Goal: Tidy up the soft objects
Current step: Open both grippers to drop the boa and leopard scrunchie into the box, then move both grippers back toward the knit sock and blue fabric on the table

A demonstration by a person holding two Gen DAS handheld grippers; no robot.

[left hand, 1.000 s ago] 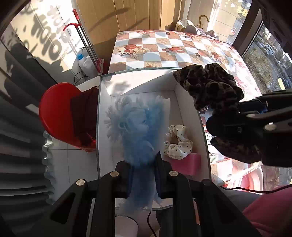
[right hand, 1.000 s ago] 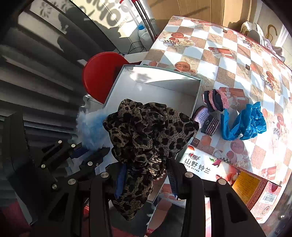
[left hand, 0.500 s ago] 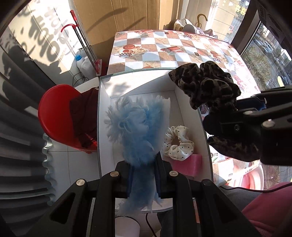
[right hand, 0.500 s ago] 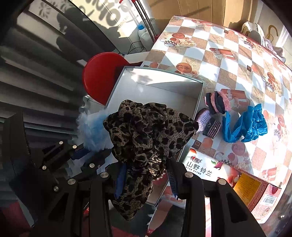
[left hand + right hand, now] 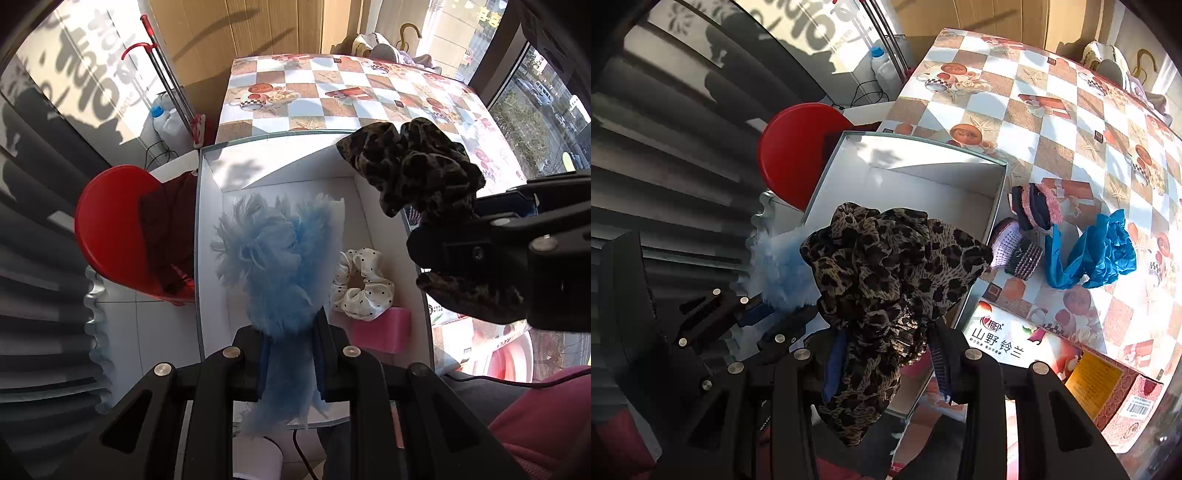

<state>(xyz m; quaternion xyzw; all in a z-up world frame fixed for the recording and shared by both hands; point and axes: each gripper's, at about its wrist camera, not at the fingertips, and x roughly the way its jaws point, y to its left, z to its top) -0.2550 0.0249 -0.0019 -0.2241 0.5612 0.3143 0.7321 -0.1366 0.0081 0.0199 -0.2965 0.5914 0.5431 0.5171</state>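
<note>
My left gripper [image 5: 290, 332] is shut on a fluffy light-blue scrunchie [image 5: 273, 258] and holds it above the open white box [image 5: 280, 162]. My right gripper [image 5: 886, 343] is shut on a leopard-print scrunchie [image 5: 886, 266], held over the box's near right side [image 5: 908, 177]. In the left wrist view the leopard scrunchie [image 5: 417, 173] and right gripper [image 5: 443, 218] hang over the box's right wall. Inside the box lie a white polka-dot scrunchie [image 5: 364, 284] and a pink foam block [image 5: 380, 328].
On the checkered table [image 5: 1052, 122] right of the box lie a blue scrunchie [image 5: 1089, 254], a pink-and-dark scrunchie [image 5: 1036, 206] and beaded hair bands [image 5: 1019, 251]. A printed carton [image 5: 1071, 369] lies near the front. A red stool [image 5: 110, 229] stands left of the box.
Both grippers have drawn back and up slightly, each still holding its scrunchie; the box looks a little farther away.
</note>
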